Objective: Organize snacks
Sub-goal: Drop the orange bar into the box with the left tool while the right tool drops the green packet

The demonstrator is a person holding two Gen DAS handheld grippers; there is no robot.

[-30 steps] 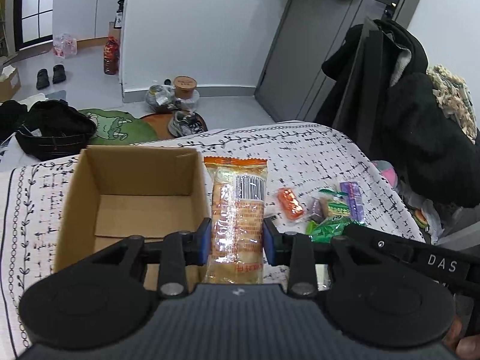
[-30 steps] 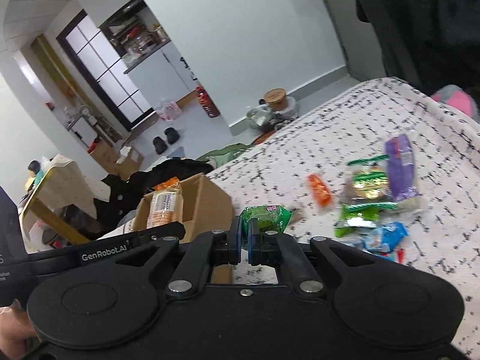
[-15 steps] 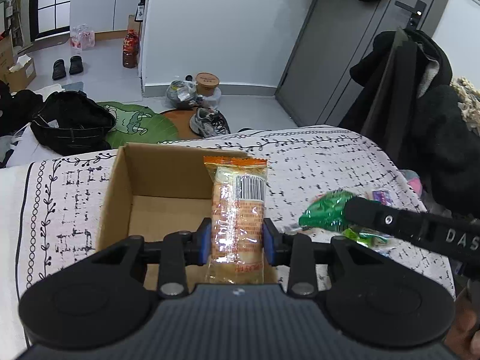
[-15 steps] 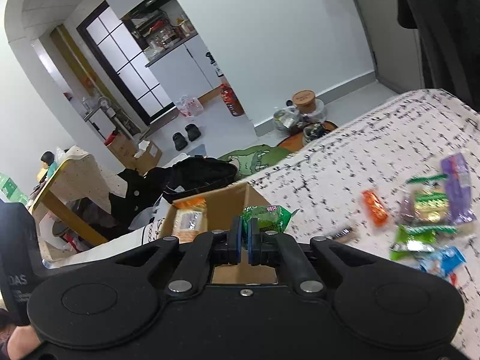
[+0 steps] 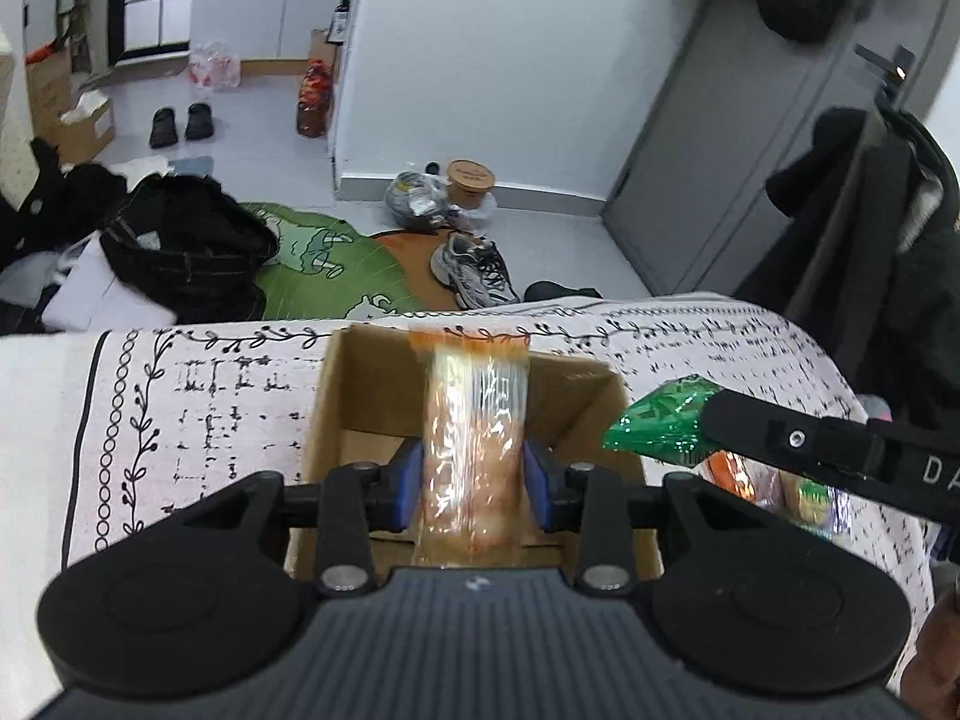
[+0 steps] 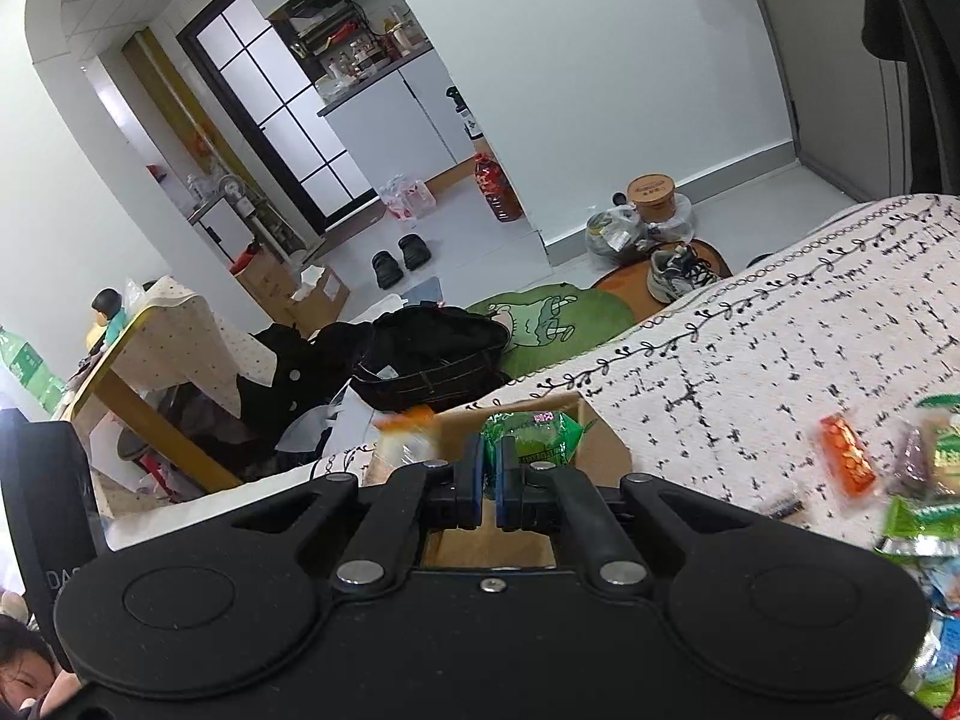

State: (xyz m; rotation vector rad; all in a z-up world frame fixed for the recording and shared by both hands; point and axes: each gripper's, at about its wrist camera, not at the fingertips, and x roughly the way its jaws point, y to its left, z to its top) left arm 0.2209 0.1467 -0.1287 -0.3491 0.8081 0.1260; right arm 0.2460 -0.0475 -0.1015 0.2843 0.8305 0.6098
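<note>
The worktop (image 5: 198,396) under its white patterned cloth carries an open cardboard box (image 5: 354,396), and beyond its far edge the floor holds a black bag (image 5: 180,252), a green mat (image 5: 324,270) and a sneaker (image 5: 474,267). Nothing lies between my claws and the box opening. To the right of the box, loose snacks (image 6: 918,474) lie scattered on the cloth, among them an orange packet (image 6: 846,462), well apart from the box.

My left claw (image 5: 471,477) is clamped on a long clear biscuit pack (image 5: 474,414), blue pads pressing both its sides; the pack points away from me, over the inside of the box. It is blurred, so I cannot tell whether it touches the bottom.

My right claw (image 6: 489,474) is closed nearly together on a green packet (image 6: 531,435), held beside the box's right wall, just above the rim. In the left view that claw reaches in from the right, level with the box.
</note>
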